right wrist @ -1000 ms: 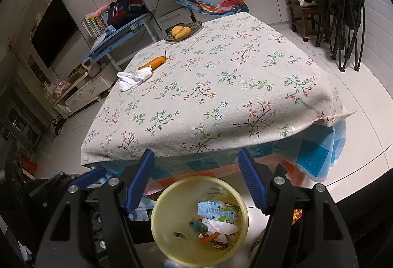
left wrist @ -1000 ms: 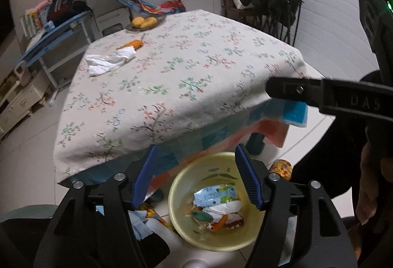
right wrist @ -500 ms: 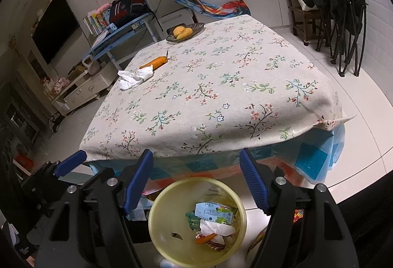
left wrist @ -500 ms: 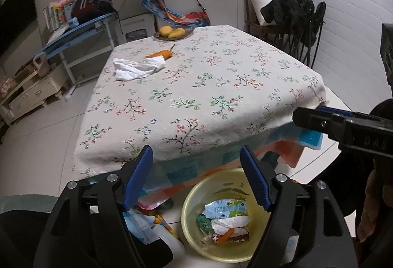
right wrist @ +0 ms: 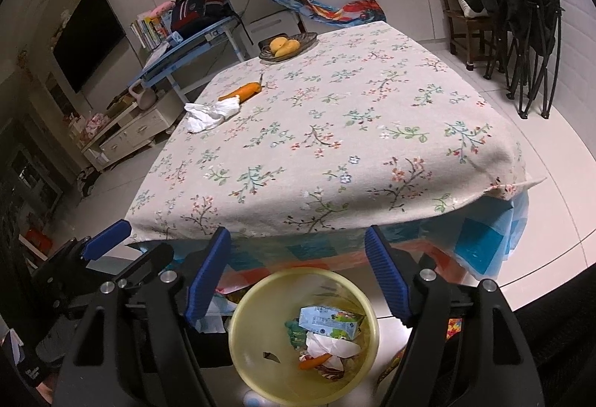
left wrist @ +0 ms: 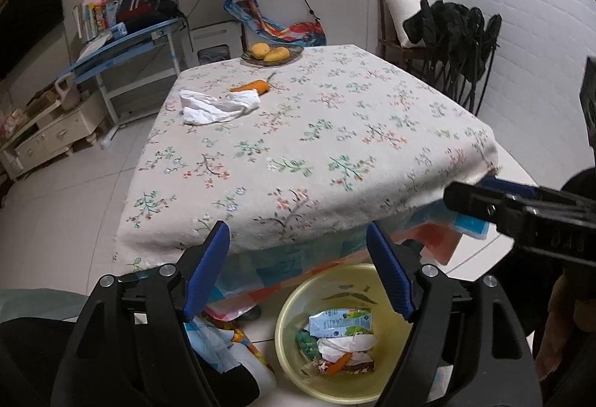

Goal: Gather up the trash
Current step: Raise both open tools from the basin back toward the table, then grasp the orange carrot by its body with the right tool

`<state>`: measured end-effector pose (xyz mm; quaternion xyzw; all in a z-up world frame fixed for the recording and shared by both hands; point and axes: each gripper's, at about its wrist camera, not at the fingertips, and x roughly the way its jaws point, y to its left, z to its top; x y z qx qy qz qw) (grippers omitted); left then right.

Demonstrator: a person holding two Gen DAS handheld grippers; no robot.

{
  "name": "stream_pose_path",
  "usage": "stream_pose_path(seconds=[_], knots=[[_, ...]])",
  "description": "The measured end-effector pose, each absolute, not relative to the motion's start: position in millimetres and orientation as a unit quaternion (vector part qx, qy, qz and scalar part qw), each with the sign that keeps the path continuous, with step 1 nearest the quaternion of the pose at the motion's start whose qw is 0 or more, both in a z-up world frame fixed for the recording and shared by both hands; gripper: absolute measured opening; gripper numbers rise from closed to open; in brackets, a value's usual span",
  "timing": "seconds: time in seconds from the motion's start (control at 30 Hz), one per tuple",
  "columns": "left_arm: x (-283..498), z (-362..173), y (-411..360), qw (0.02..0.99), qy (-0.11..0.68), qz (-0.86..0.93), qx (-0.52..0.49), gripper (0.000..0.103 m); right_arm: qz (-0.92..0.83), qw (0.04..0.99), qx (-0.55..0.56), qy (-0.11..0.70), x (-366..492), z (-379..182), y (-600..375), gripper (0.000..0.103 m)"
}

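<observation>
Left wrist view: the left gripper has its blue pads apart and opening, with nothing between them. Straight ahead of it, well up the flowered tablecloth, a carrot lies with its long axis running left to right, the thin green stem end pointing right. A crumpled white tissue lies just left of and nearer than the carrot, touching its near side. Beyond both, at the far edge, sits a dish of yellow fruit. Below the gripper, past the table's near edge, a yellow bin on the floor holds a blue-and-white carton, paper and an orange scrap. The cloth between gripper and carrot is bare. The right gripper reaches in from the right edge at the table corner; its opening cannot be read here.

Right wrist view: the right gripper also shows its pads spread with nothing between them. From here the carrot lies ahead and left, slanting with its stem end up to the right, the tissue at its lower-left end. The bin sits directly beneath, with the carton inside. One blue finger of the left gripper shows at lower left. Only this view shows the black screen on the left wall.
</observation>
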<state>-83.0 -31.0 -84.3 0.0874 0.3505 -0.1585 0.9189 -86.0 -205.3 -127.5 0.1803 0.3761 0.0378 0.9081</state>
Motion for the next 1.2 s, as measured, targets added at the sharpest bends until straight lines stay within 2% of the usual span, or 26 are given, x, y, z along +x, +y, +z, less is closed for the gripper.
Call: stream_pose_path(seconds=[0.6,0.8,1.13,1.2], knots=[[-1,-49,43,0.930,0.361,-0.076,-0.011,0.076,0.087,0.909,0.155,0.377,-24,-111,-184,0.074],[20,-54,62,0.920,0.383,-0.049,-0.070,0.076,0.097,0.901,0.166,0.388,38,-104,-175,0.074],[30,-66,69,0.911,0.401,-0.032,-0.086,0.077,0.086,0.875,0.197,0.434,165,-114,-141,0.074],[34,-67,69,0.910,0.404,-0.033,-0.089,0.077,0.080,0.868,0.198,0.449,185,-122,-133,0.070]])
